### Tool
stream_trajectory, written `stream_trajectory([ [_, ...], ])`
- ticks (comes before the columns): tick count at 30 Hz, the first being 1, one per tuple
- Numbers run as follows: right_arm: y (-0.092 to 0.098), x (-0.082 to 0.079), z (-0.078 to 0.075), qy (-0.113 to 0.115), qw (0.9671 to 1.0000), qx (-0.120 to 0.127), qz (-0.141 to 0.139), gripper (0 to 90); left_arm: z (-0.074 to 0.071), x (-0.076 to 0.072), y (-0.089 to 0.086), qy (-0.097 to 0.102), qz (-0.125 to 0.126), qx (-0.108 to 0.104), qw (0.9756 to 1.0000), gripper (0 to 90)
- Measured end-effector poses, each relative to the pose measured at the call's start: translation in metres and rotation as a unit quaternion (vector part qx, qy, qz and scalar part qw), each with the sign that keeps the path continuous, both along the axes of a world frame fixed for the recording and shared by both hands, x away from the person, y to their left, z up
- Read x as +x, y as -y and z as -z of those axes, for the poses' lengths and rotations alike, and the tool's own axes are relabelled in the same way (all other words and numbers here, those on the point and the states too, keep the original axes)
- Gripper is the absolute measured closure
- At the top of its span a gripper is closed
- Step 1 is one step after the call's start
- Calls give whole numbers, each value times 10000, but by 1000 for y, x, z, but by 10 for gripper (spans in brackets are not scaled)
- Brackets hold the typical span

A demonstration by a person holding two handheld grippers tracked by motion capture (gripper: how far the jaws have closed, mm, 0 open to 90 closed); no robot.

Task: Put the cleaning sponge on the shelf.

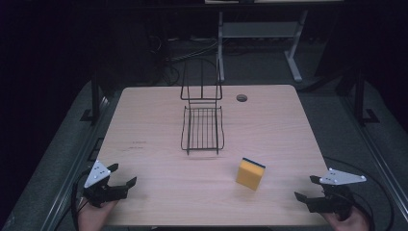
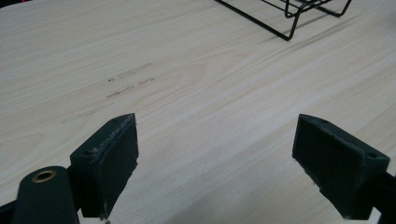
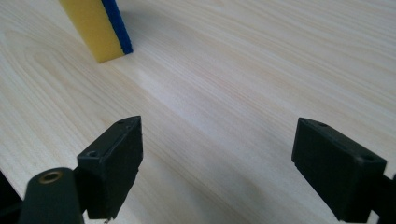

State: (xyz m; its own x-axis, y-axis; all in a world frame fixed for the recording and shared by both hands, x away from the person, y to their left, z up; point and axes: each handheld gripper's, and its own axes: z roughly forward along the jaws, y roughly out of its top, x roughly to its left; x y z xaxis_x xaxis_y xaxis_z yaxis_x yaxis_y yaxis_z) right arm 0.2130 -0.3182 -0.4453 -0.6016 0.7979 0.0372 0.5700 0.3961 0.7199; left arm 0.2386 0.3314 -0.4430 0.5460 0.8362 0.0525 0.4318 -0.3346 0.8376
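Observation:
A yellow sponge with a dark blue scouring layer [image 1: 250, 173] stands on edge on the wooden table [image 1: 159, 120], right of centre near the front. A black wire rack [image 1: 202, 126] with an upright arched back sits at the table's middle. My left gripper [image 1: 121, 174] rests at the front left corner, jaws open and empty; its own view has the rack's corner [image 2: 289, 18] far ahead. At the front right, my right gripper [image 1: 307, 188] is open and empty, with the sponge [image 3: 98, 28] ahead to its left.
A round cable hole [image 1: 241, 98] sits near the table's far edge, right of the rack. Faint dark scuff marks [image 1: 137, 144] lie on the left part of the tabletop. Beyond the table stands a white desk frame [image 1: 293, 53] on dark floor.

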Motion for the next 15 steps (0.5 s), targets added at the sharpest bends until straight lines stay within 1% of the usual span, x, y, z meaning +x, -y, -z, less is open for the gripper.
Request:
stream_trajectory([
  [7, -3, 2, -3, 46, 9999, 2, -95, 160, 0, -2, -1, -16, -38, -20, 10000, 138],
  [10, -8, 6, -3, 23, 9998, -16, -199, 160, 0, -3, -2, -17, -45, -38, 10000, 138],
  [15, -15, 6, -6, 6, 9995, -55, -304, 160, 0, -3, -4, -14, -33, -46, 10000, 138],
])
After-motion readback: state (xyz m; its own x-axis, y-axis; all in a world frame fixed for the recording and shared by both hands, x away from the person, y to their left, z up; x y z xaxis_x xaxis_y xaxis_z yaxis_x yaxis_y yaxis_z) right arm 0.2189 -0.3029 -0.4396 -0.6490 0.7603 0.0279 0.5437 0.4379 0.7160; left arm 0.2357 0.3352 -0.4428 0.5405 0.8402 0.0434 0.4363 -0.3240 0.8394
